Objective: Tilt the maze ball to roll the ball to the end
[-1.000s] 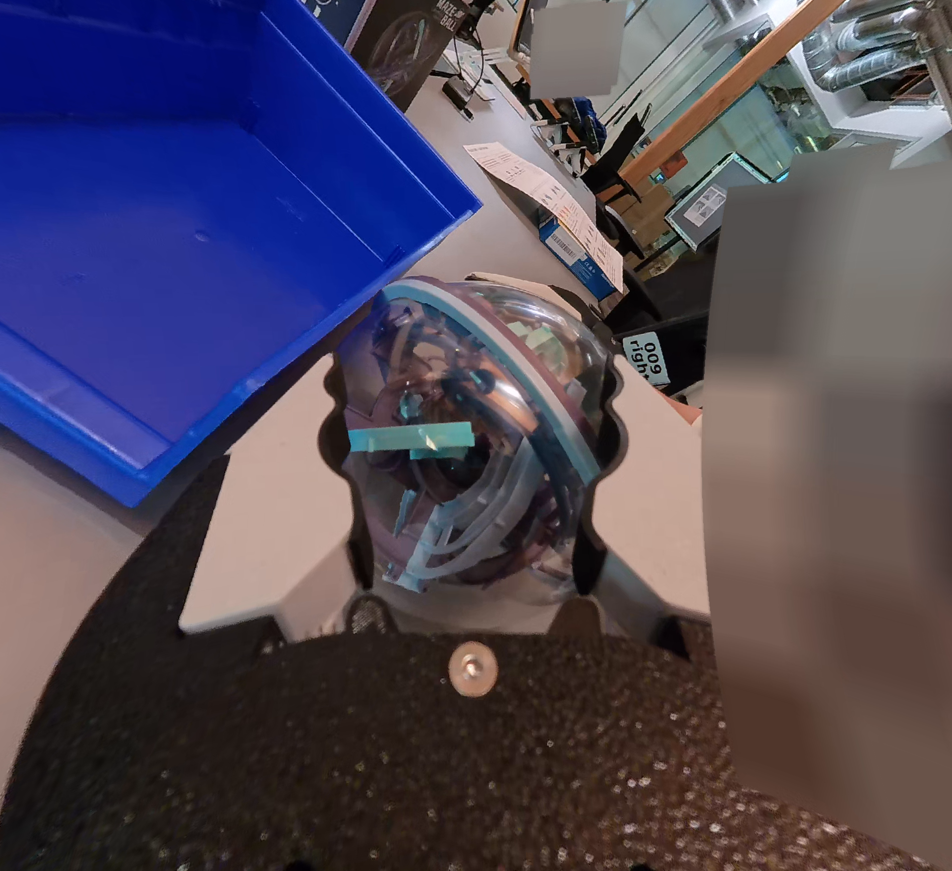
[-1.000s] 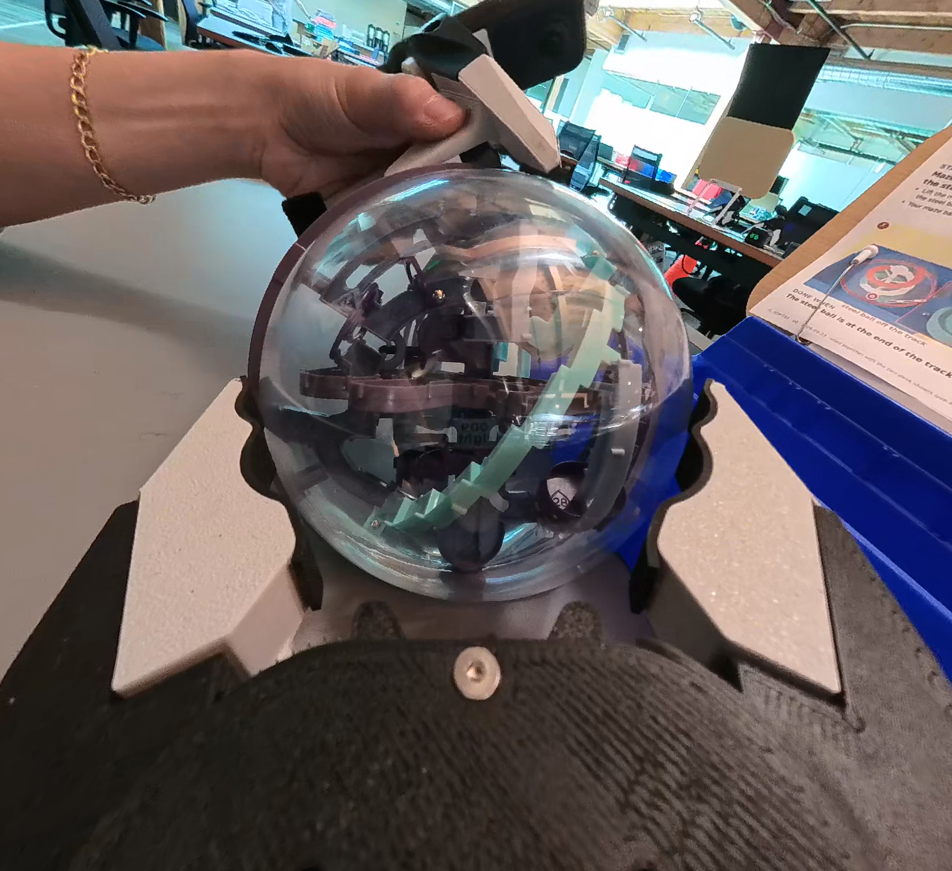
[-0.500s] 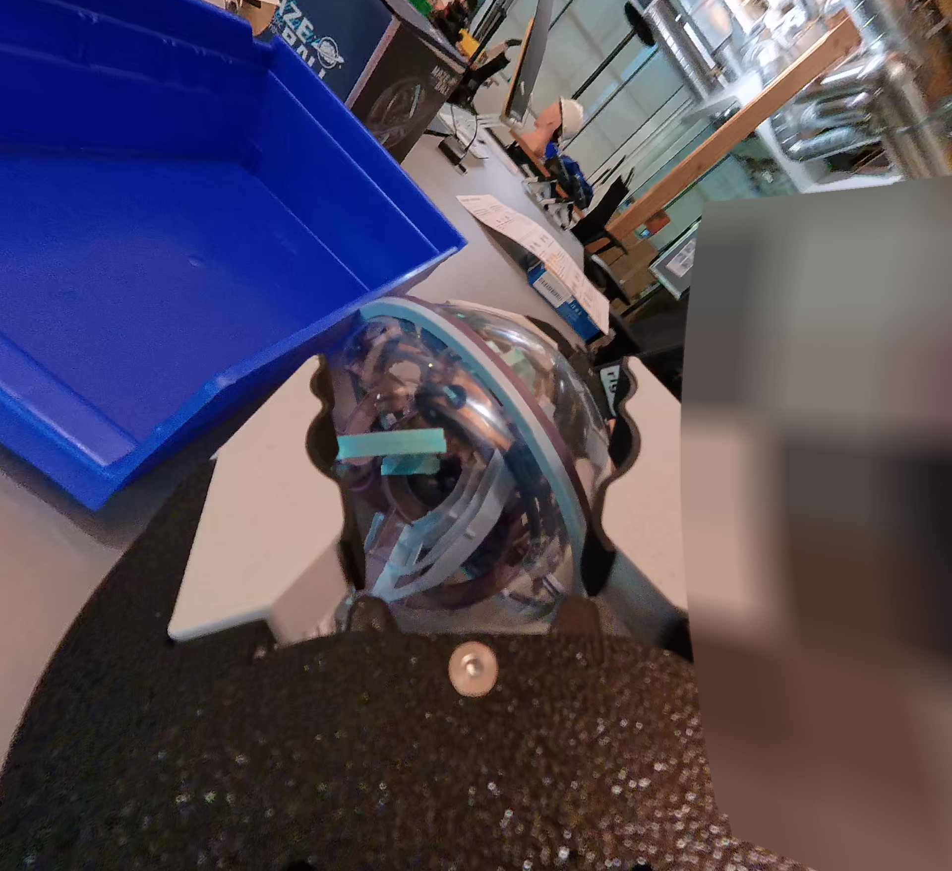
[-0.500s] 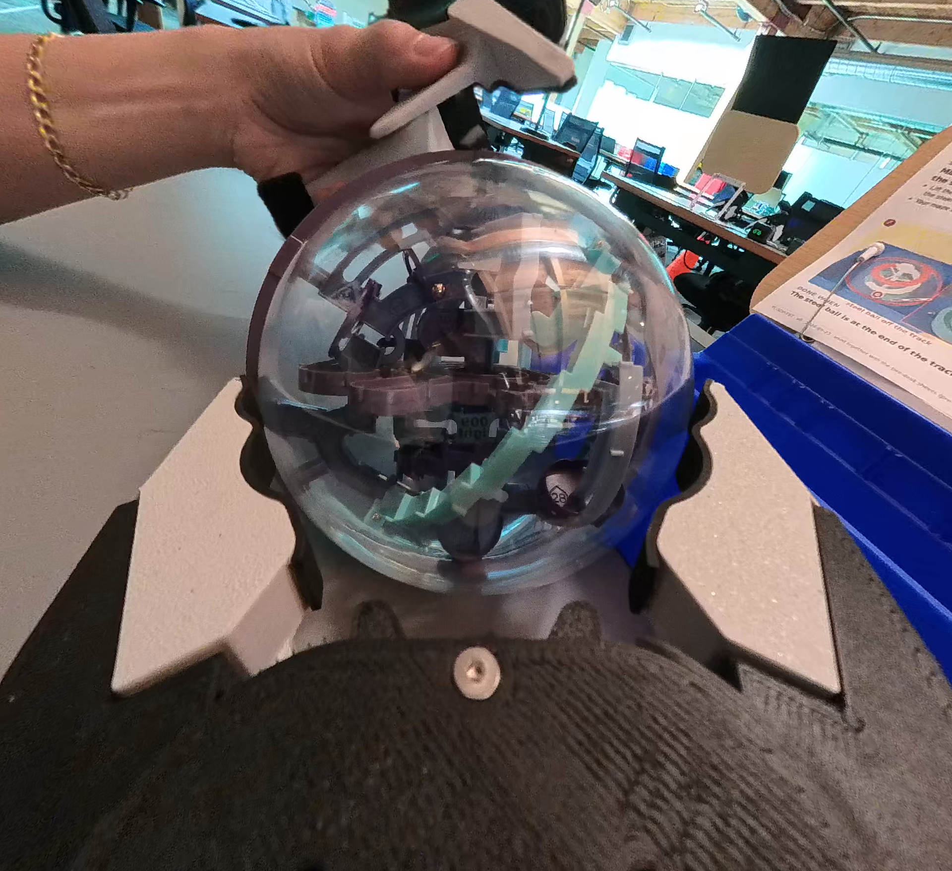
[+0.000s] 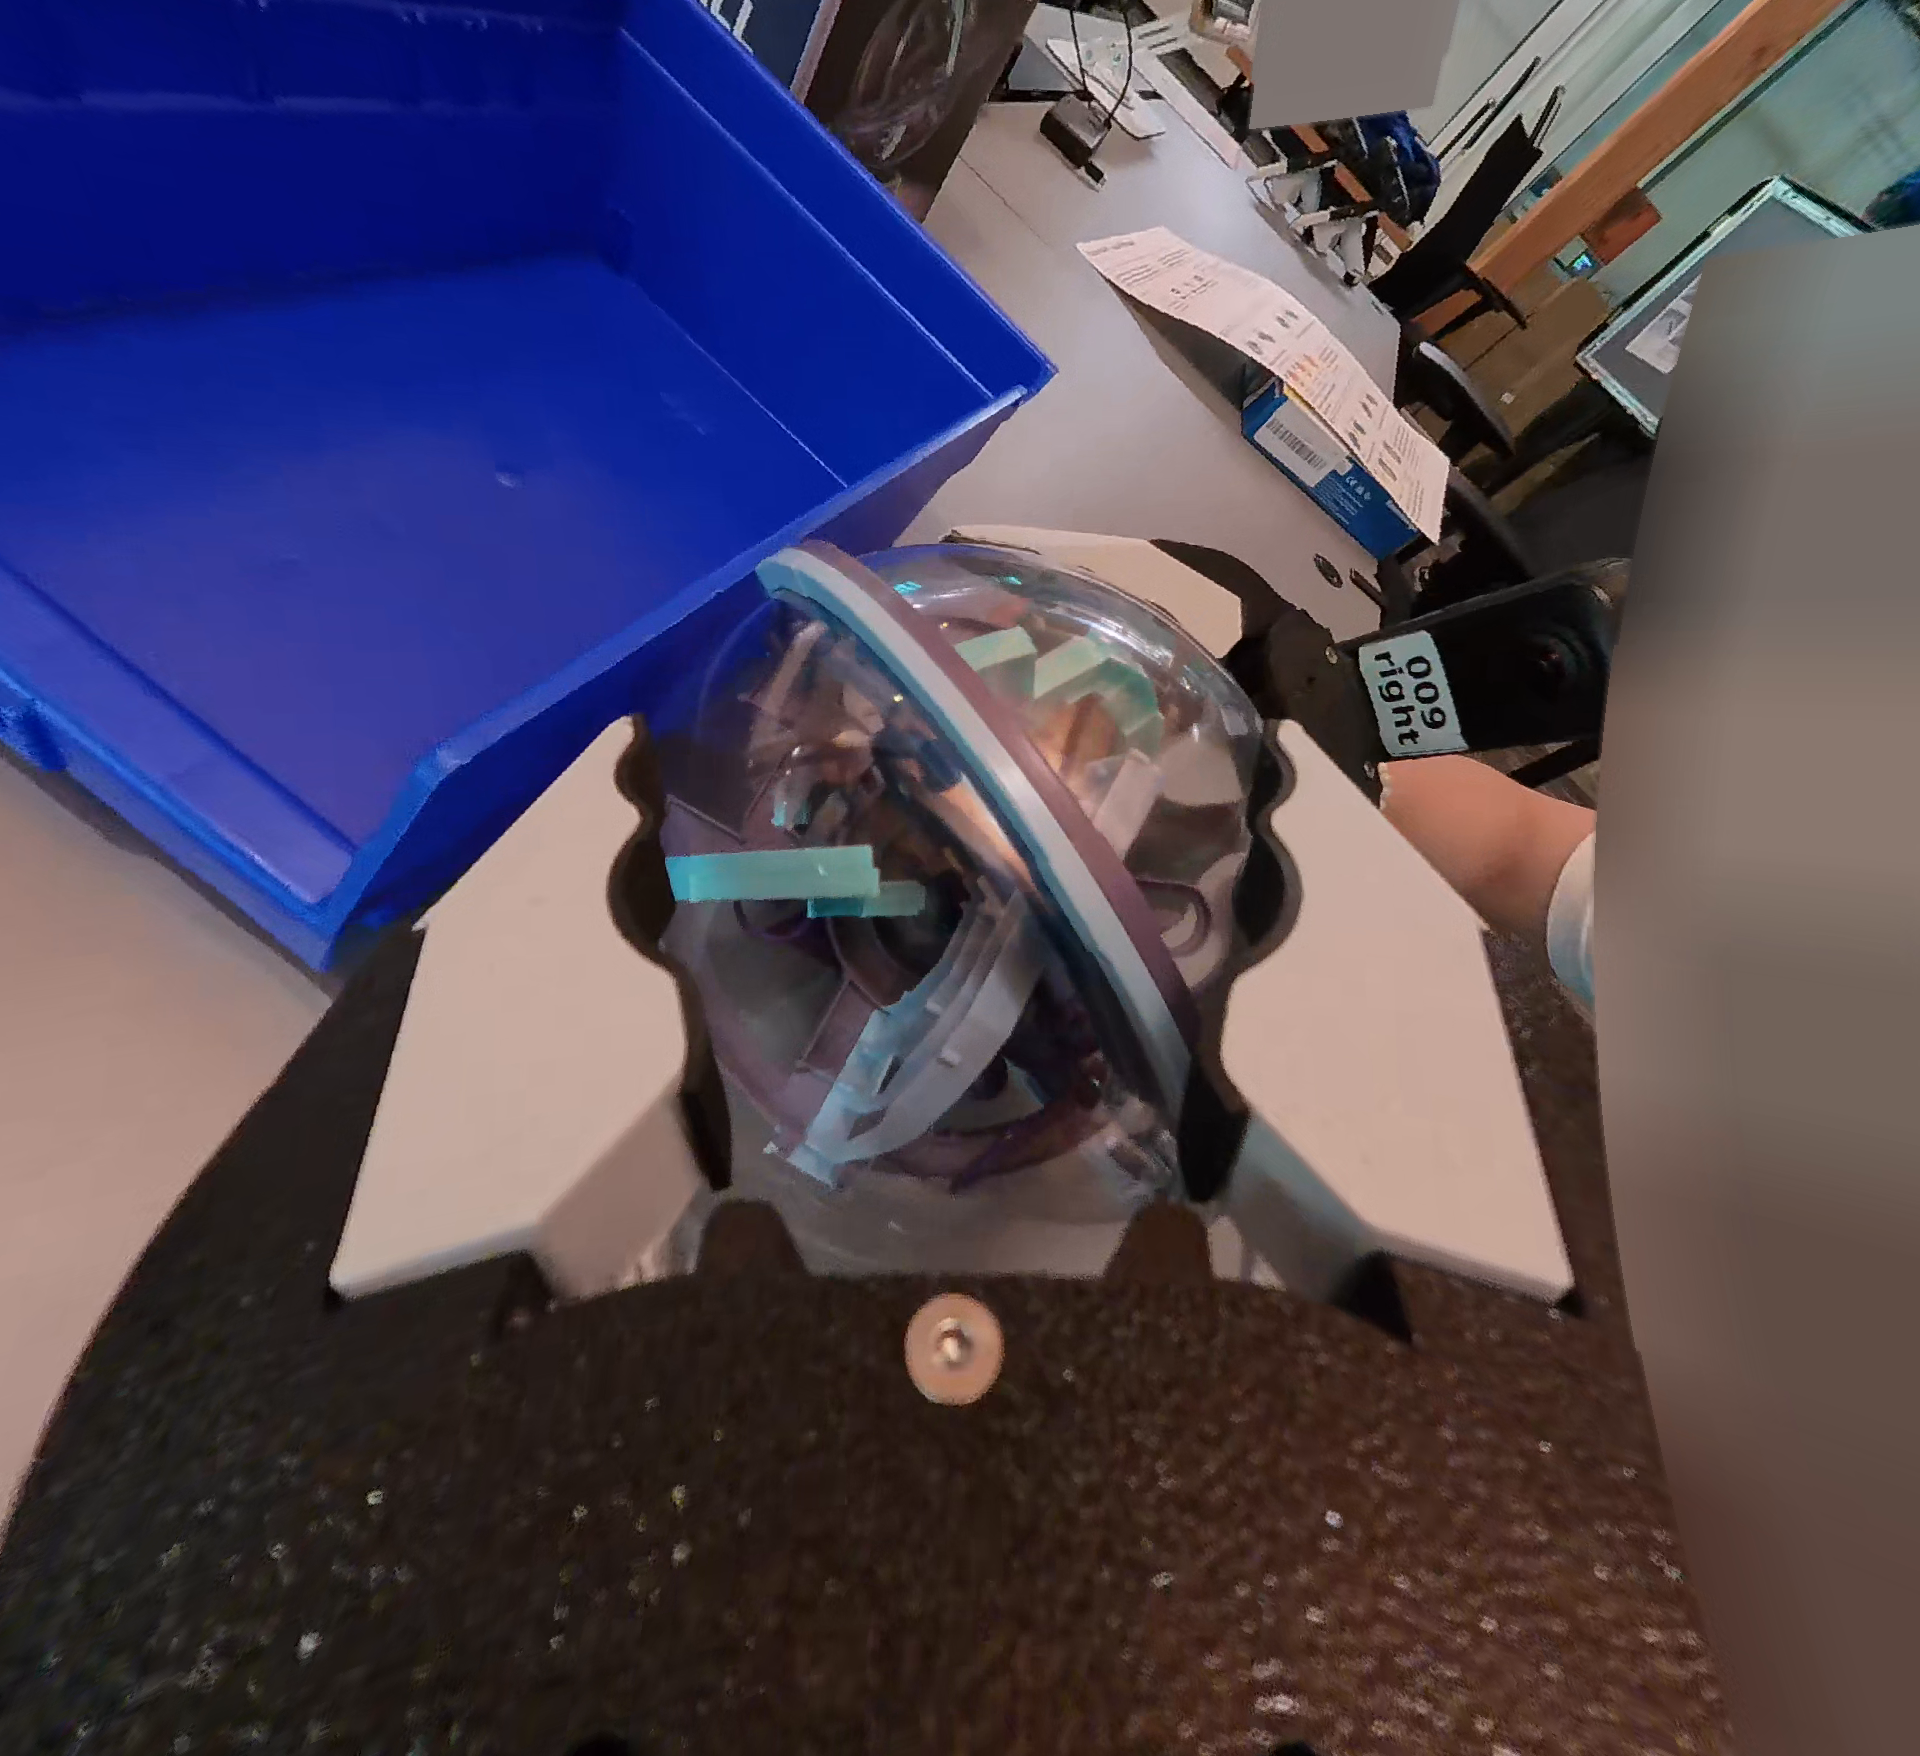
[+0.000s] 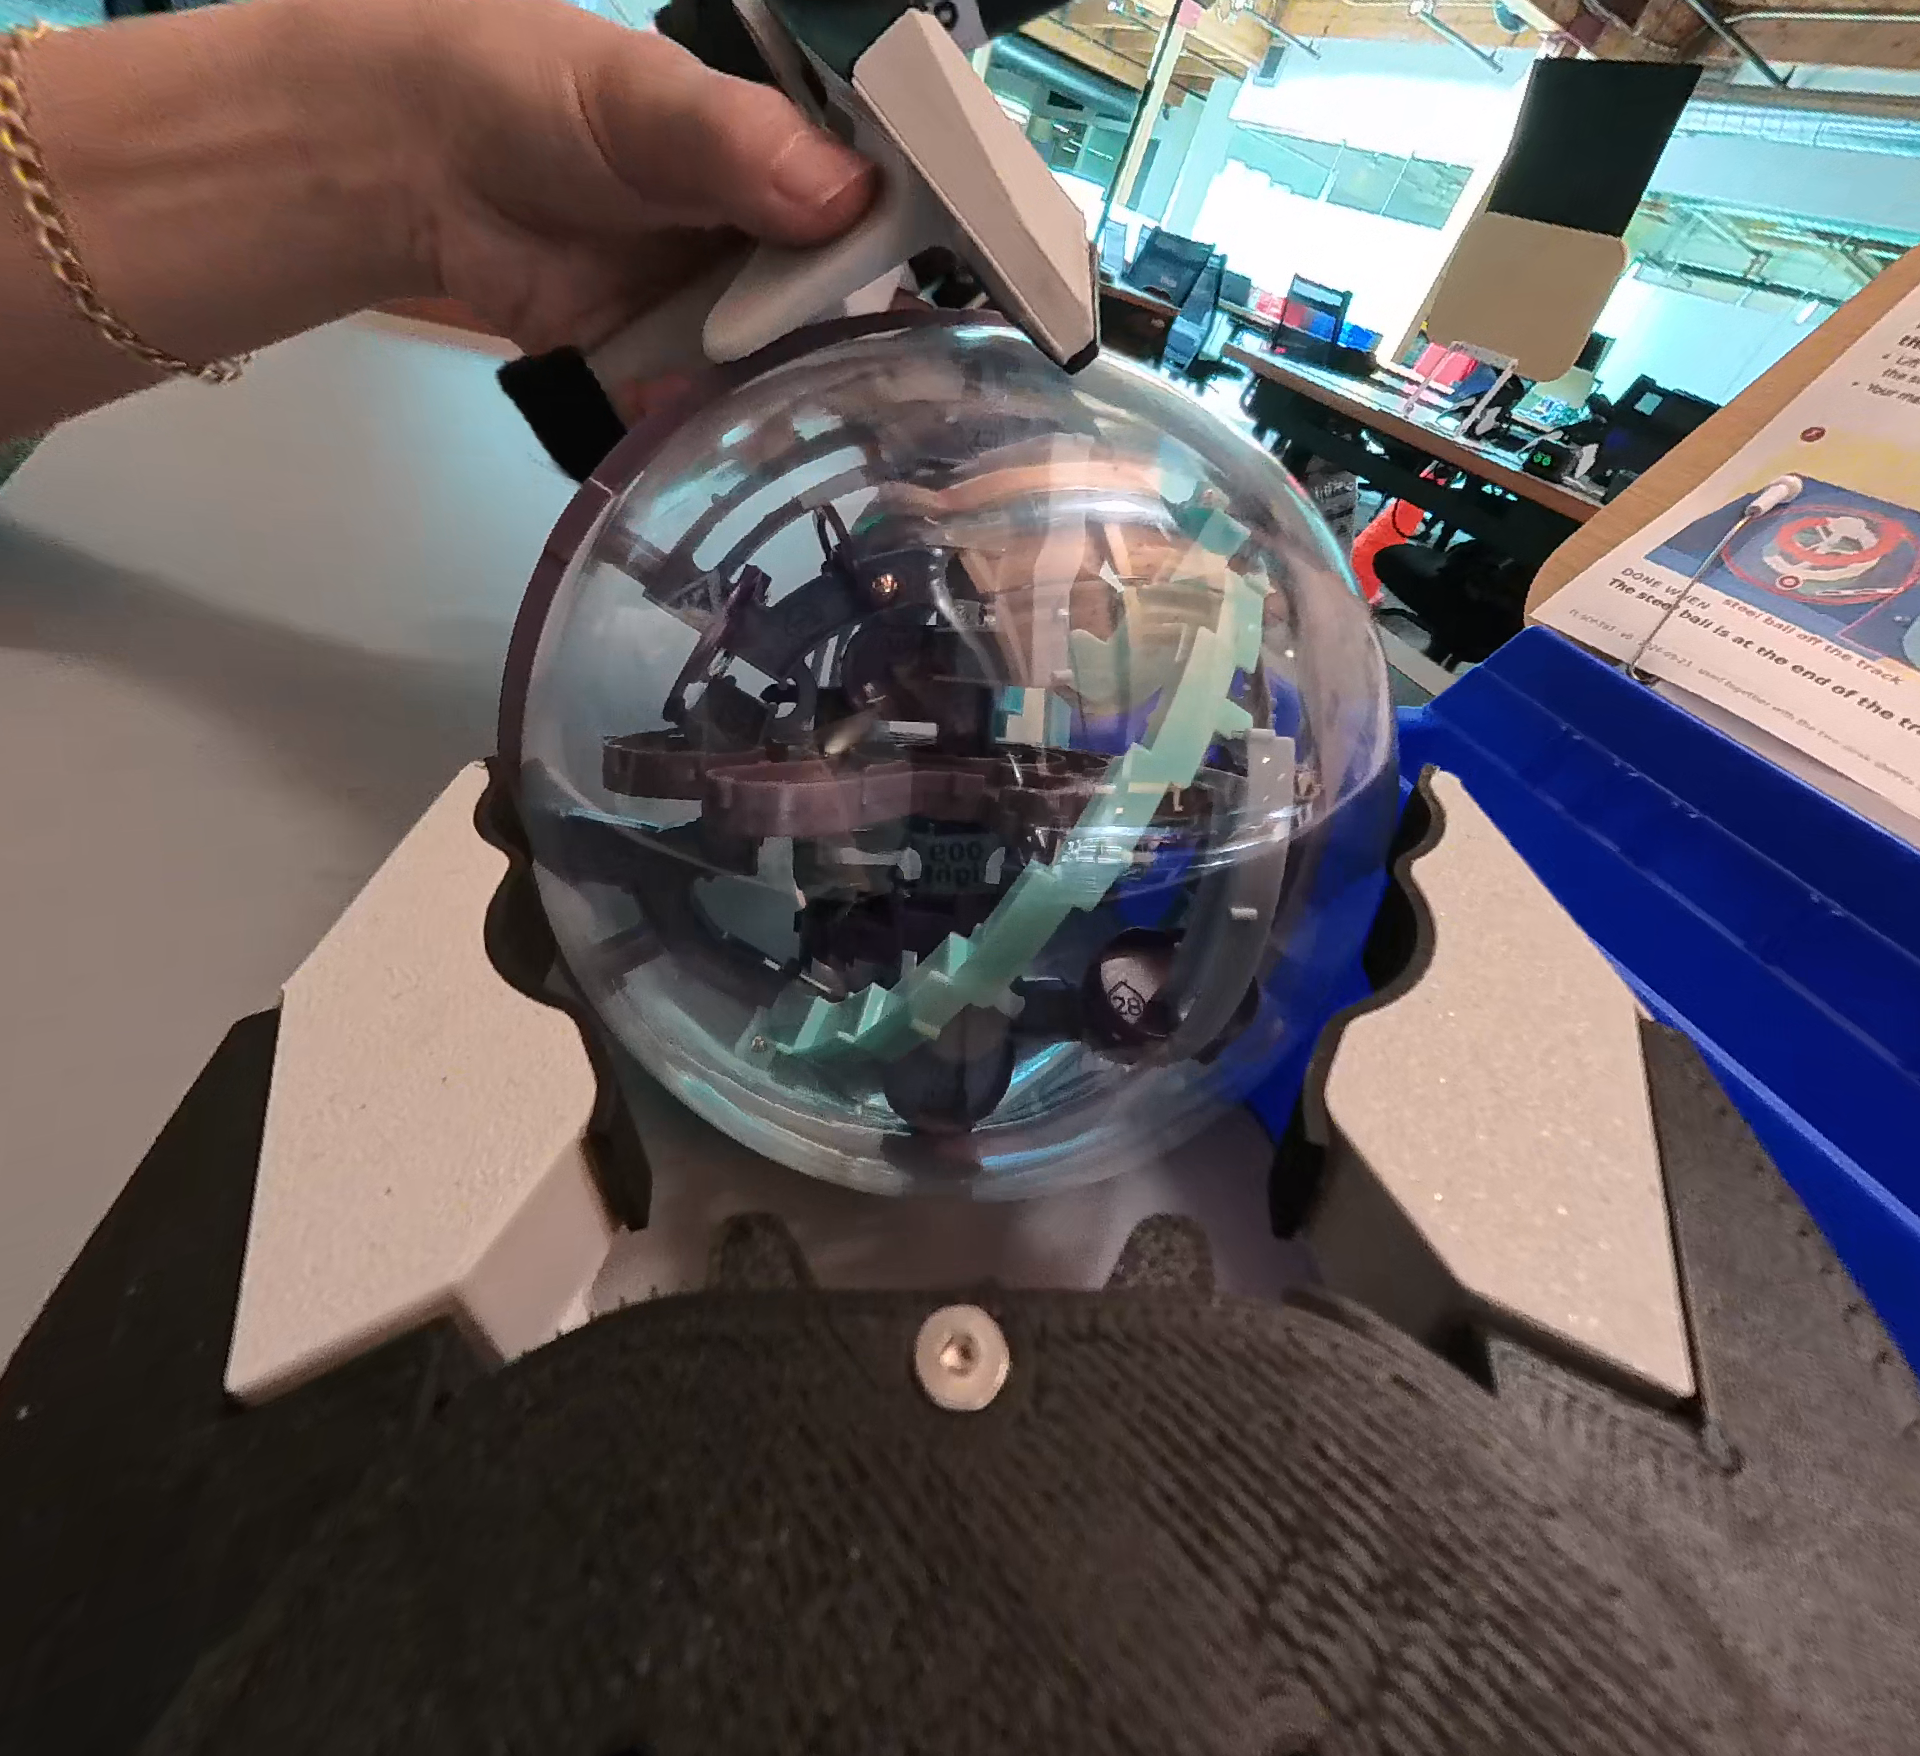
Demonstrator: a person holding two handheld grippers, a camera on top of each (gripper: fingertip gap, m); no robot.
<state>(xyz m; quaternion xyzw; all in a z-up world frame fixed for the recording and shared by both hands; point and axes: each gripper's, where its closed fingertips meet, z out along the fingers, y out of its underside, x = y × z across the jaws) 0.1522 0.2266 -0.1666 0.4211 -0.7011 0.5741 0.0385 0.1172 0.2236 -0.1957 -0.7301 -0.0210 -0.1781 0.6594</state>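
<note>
A clear maze ball (image 6: 951, 761), full of purple and mint tracks, is held up off a grey table (image 5: 125, 1083) between two handheld grippers. Over the last second it has been tipped: in the left wrist view its purple seam now runs steeply from upper left to lower right, and in the right wrist view the left gripper (image 6: 914, 179) has swung higher over the top. That suggests the tilt is under way, though the small steel ball inside cannot be picked out with certainty, so progress along the track is unclear. The right gripper (image 6: 951, 885) has its fingers closed against the sphere's sides; the left gripper's fingers likewise press on it. A blue bin (image 5: 436, 335) sits just beside. Behind are a dark box (image 5: 914, 33), a leaflet (image 5: 1268, 356), and an open workshop with desks and chairs.
</note>
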